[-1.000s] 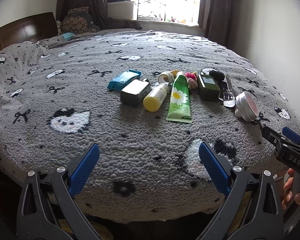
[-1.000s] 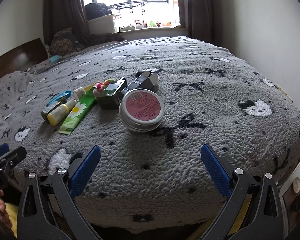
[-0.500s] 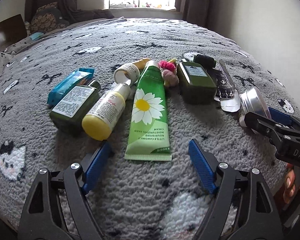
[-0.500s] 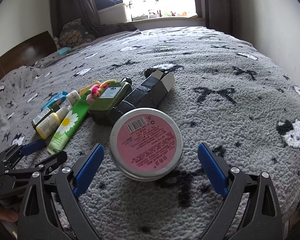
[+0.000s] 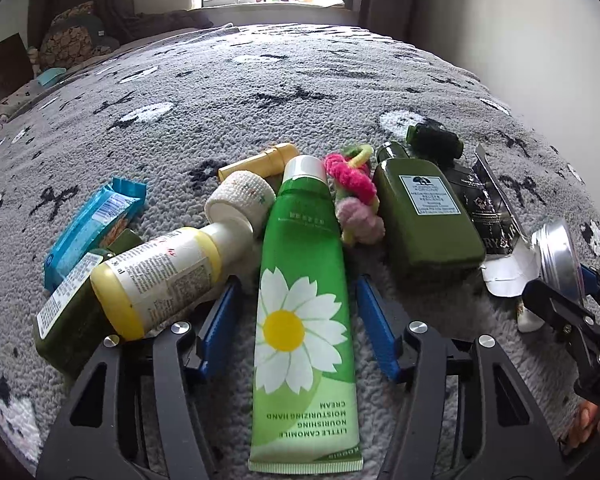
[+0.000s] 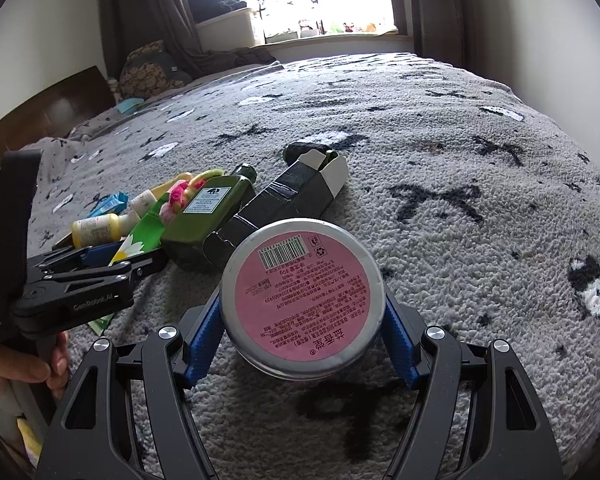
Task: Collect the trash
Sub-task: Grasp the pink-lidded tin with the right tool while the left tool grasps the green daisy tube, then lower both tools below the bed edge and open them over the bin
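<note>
A green hand cream tube (image 5: 300, 216) with a daisy print lies on the grey blanket (image 5: 300, 92). My left gripper (image 5: 298, 300) straddles it, jaws closing, with a thin gap still showing beside each blue pad. A round metal tin (image 6: 300, 292) with a pink label lies at the right end of the row. My right gripper (image 6: 302, 304) is closing on it, and both pads touch its sides. In the left wrist view the tin (image 5: 560, 248) shows at the right edge with the right gripper (image 5: 572, 296) around it.
Beside the tube lie a yellow bottle (image 5: 160, 276), a bandage roll (image 5: 240, 200), a blue wrapper (image 5: 92, 224), pink hair ties (image 5: 352, 188), a dark green bottle (image 5: 424, 216) and a black carton (image 6: 284, 204). A wall runs along the bed's right side, and the headboard (image 6: 52, 112) is far left.
Both grippers moved forward and down over the bed. The left jaws narrowed around the green tube. The right jaws narrowed onto the round tin.
</note>
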Tool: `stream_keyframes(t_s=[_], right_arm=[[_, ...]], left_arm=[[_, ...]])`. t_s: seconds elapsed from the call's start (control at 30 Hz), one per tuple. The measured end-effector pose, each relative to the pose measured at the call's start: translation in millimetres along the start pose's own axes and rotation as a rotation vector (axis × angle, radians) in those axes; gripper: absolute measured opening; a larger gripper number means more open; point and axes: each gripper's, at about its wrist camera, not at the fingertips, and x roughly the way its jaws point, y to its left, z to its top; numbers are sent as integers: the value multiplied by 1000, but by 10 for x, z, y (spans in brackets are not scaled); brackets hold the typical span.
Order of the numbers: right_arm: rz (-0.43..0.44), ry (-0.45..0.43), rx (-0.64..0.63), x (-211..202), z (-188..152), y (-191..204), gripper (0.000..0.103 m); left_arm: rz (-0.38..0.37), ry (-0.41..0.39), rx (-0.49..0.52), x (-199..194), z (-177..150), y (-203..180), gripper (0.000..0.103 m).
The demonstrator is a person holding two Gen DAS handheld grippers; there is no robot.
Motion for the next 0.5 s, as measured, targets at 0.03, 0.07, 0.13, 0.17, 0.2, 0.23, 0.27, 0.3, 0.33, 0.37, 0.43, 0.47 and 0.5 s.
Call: stream_keyframes(t_s=[0.03, 0.07, 0.13, 0.17, 0.2, 0.23, 0.27, 0.3, 0.33, 0.37, 0.43, 0.47, 0.5], right_arm=[[-4, -3, -2, -7, 4, 3, 71], [-10, -7, -7, -19, 8, 15, 71], [-17, -12, -21, -52, 5, 41, 71], [-21, -9, -25, -72, 0, 56, 71], [-25, -6, -26, -93, -9, 68, 71], [-28, -7, -29, -120, -18, 82, 71], [-33, -8, -36, -148, -29, 95, 71], [-38, -11, -44, -178, -43, 110, 71], [-43, -15, -55, -220, -64, 132, 71], [-45, -18, -64, -257, -87, 145, 71], [-41, -22, -76, -336, -146, 179, 71], [-39, -22, -81, -372, -174, 196, 71], [-36, -24, -85, -417, -210, 214, 71]], left_arm=[[10, 3, 5, 13, 15, -6, 48], [13, 3, 10, 14, 13, -5, 42], [14, 3, 25, -18, -25, -19, 40], [14, 4, 34, -37, -54, -30, 39], [13, 4, 40, -58, -83, -35, 39], [12, 5, 42, -92, -117, -39, 39], [9, 7, 42, -130, -153, -38, 39], [5, 9, 41, -179, -203, -37, 39], [0, 12, 39, -225, -249, -36, 39], [-4, 13, 38, -281, -307, -38, 39], [-6, 11, 40, -394, -436, -47, 39], [-5, 9, 41, -451, -504, -54, 39], [-3, 4, 43, -523, -584, -62, 39]])
